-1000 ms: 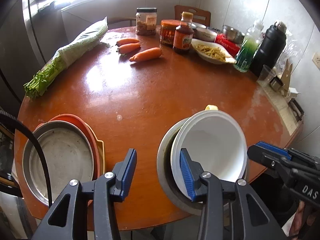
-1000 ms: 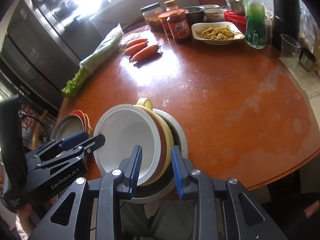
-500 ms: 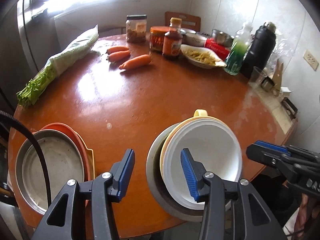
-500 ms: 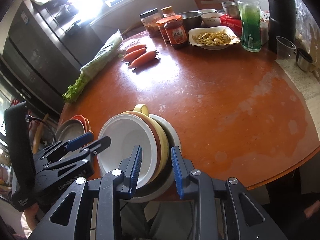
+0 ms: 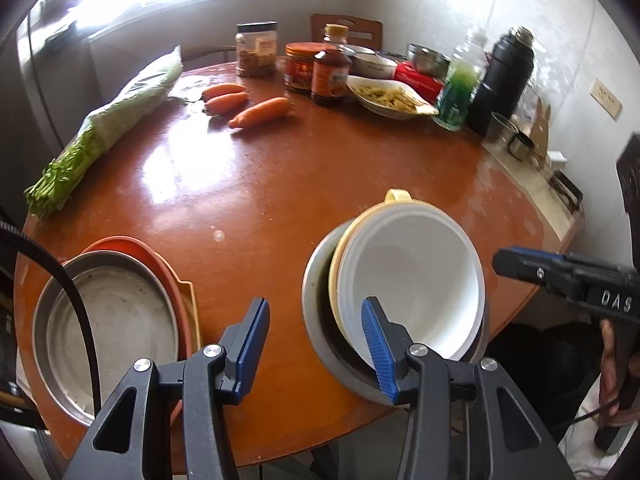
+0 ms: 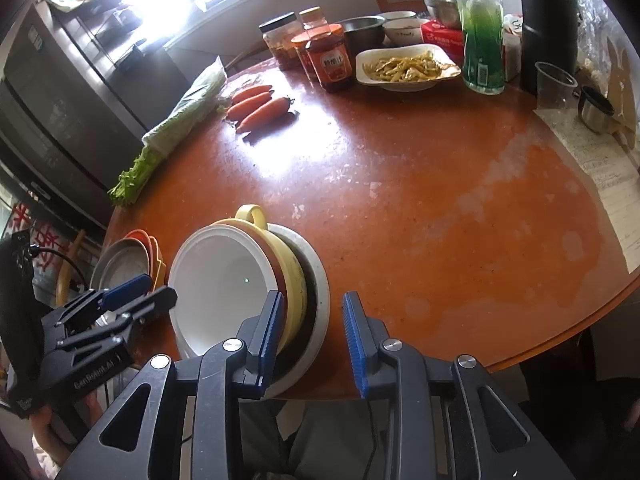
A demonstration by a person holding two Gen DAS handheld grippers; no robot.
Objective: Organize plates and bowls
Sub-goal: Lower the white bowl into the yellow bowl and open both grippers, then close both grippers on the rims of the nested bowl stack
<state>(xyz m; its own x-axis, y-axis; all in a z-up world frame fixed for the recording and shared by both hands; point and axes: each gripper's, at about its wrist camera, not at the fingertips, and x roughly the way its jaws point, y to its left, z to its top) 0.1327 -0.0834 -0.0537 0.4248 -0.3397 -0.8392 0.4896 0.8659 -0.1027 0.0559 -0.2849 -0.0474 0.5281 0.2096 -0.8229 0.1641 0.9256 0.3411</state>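
The right tool (image 6: 310, 336) has just been opening a little; its blue-padded jaws now stand apart with the near right rims of the nested bowls between them, the left pad beside the bowl rims and the right pad clear over bare tabletop, so I judge nothing is pinched. The left tool (image 5: 316, 344) is also open and empty: its right pad sits in front of the near left rim of the bowl stack, its left pad over bare wood, neither visibly pressing.

The white round bowl (image 5: 412, 288) lies tilted inside a yellow handled bowl (image 6: 294, 276), with a brownish rim between them, all resting in a wide grey metal dish (image 5: 316, 300) at the near edge of the round reddish-brown wooden tabletop (image 6: 440, 184). Compared with a second ago the white bowl sits lower in the nest and the yellow rim shows more around it, which suggests it has been let go into the stack.

To the left, near the same edge, a shallow steel plate (image 5: 108, 320) sits on an orange plate (image 5: 132, 248) and a yellow one. Far across the tabletop lie three carrots (image 6: 260, 106), bagged celery (image 5: 108, 120), jars and a dish of food.

With bowls and plates each in one stack, the sorting looks nearly finished; straightening the tilted white bowl seems the remaining step.
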